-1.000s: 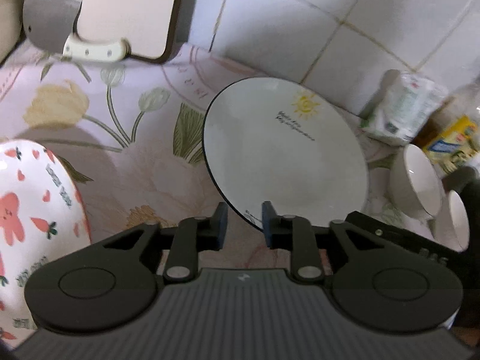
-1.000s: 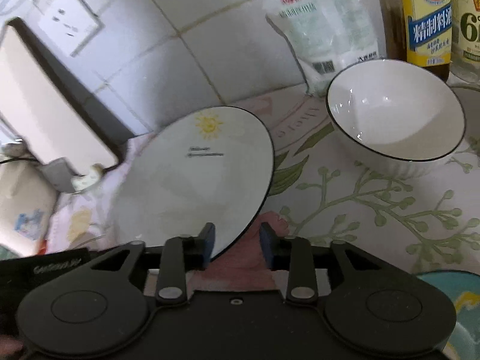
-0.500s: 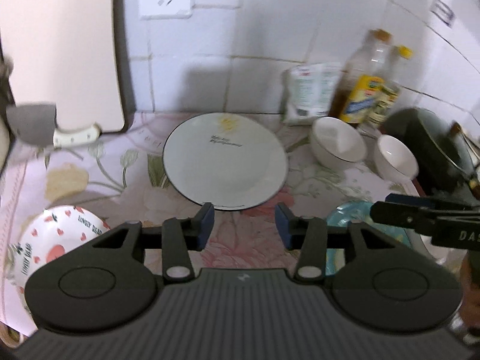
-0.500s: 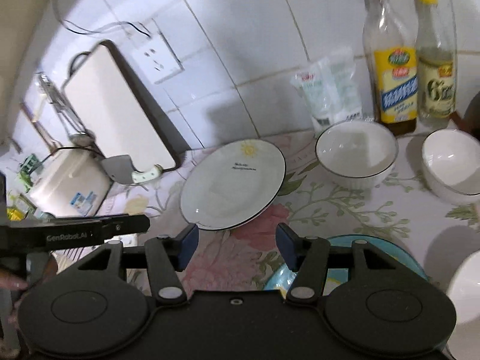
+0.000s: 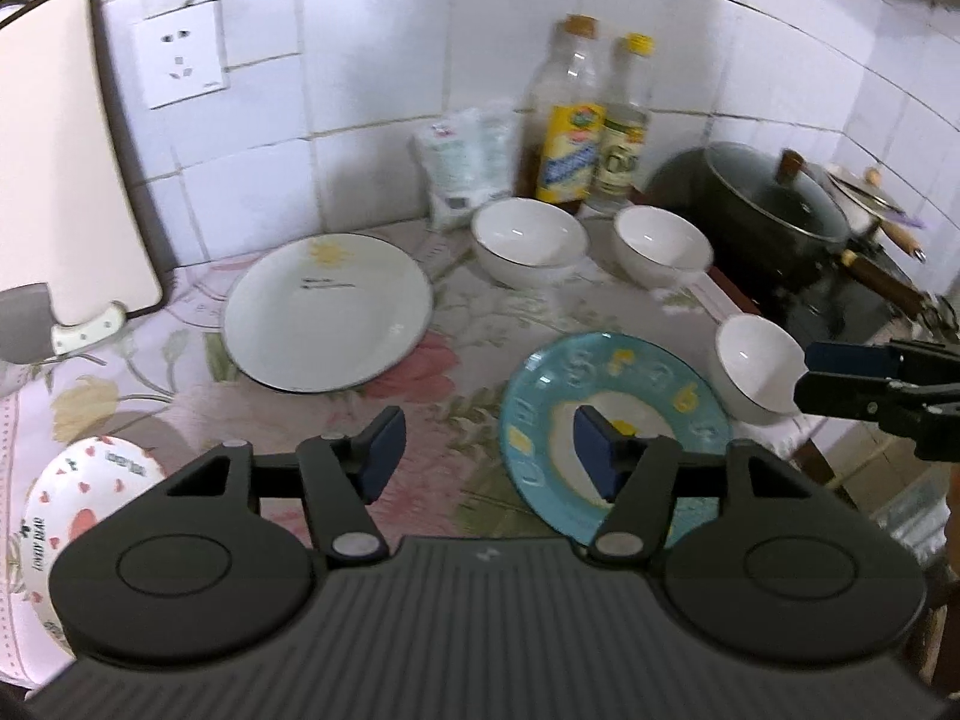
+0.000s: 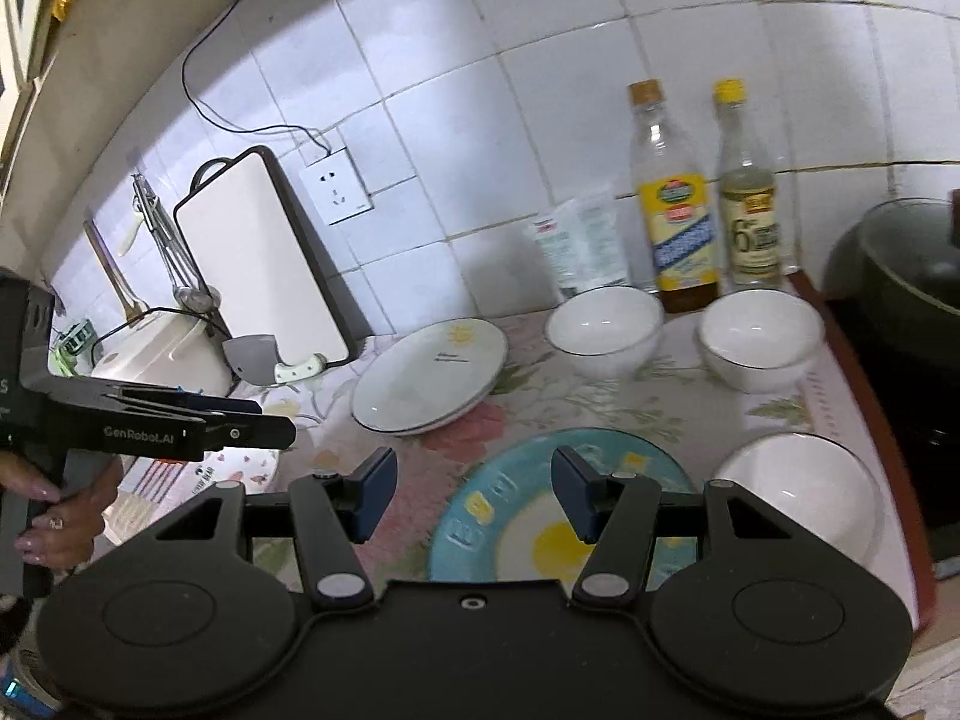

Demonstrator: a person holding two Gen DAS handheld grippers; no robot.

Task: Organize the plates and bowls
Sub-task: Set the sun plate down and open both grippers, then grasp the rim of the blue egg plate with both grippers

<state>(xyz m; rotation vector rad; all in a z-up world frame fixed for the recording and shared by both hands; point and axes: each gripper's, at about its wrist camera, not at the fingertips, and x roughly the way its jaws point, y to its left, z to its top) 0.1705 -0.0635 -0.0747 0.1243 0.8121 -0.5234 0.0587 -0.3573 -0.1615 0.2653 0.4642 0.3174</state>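
White sun plate (image 5: 329, 313) flat on floral cloth, sun toward wall, left claw (image 5: 487, 455) and right claw (image 6: 473, 495) part-open, empty.

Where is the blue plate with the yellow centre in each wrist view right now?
Left wrist: the blue plate lies right of centre on the floral cloth, partly behind the camera's own right finger.
Right wrist: the blue plate lies at centre bottom, partly hidden by the finger.
Shared landmark: the white sun plate, behind and left of it in both.
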